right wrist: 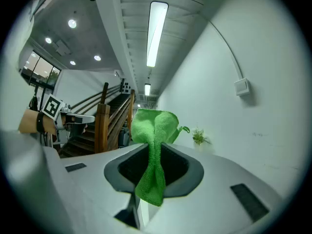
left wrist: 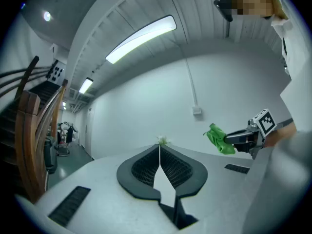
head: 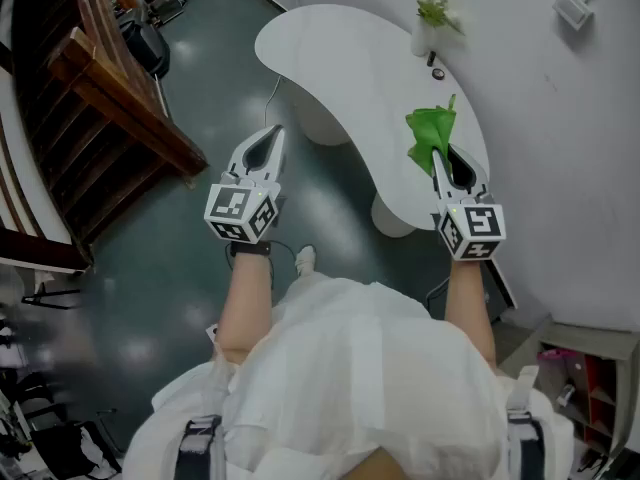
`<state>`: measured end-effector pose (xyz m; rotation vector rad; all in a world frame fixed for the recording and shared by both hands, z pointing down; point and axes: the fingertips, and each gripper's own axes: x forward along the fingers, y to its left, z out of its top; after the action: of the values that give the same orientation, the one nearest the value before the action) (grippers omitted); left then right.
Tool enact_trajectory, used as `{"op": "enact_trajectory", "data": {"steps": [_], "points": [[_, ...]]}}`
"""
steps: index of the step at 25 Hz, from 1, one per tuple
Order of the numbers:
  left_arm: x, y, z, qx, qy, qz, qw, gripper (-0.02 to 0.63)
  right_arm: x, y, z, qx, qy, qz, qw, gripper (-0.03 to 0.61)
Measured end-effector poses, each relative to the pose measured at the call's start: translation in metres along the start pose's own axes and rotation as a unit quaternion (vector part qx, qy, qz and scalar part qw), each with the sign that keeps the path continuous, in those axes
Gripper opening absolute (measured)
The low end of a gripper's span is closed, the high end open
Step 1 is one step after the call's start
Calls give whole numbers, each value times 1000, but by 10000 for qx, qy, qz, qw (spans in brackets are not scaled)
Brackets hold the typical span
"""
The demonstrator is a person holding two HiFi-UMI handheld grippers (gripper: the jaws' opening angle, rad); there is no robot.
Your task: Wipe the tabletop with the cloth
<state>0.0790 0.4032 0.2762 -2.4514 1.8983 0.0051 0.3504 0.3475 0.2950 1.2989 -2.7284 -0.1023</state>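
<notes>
Right gripper view: the right gripper (right wrist: 155,147) is clamped on the cloth (right wrist: 156,123). Its jaws pinch the cloth at a narrow waist, so a bunched head fans out above the jaws and a tail hangs below. The cloth is bright green, soft and nubby like microfibre, and it is held in the air, touching nothing else. The left gripper (left wrist: 159,152) has its jaws pressed together on nothing.

In the head view the cloth sits over the right end of the tabletop (head: 330,58), a smooth, glossy white slab with a rounded kidney outline. The left gripper hangs off the table's edge, above the dark floor (head: 200,78).

With the cloth gathered into a twist, only a small wad would probably meet the surface. Drag against the slab could also tug the cloth free of so thin a pinch. A small potted plant (head: 432,18) in a white pot stands near the wall, with a small dark object (head: 433,68) just beside it. A wide sweep toward that end could knock either one over.
</notes>
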Motion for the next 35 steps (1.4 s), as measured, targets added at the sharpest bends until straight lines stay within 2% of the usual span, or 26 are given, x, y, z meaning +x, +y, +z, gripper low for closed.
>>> {"op": "enact_trajectory", "data": {"steps": [16,26,29,35], "points": [[9,-4,-2,15,63,-68,10000,20,6,-6,-8,120,48,61,9999,67],[25,10,-8,-29,119,-118,9999,20,28,-7,-16,414,125,130,9990,69],[30,29,-11,-53,114,-113,9999,20,51,2,-16,409,136,186,9989,69],[57,97,-18,-173,76,-124,9997,20,121,21,-9,363,201,132,9991,69]]}}
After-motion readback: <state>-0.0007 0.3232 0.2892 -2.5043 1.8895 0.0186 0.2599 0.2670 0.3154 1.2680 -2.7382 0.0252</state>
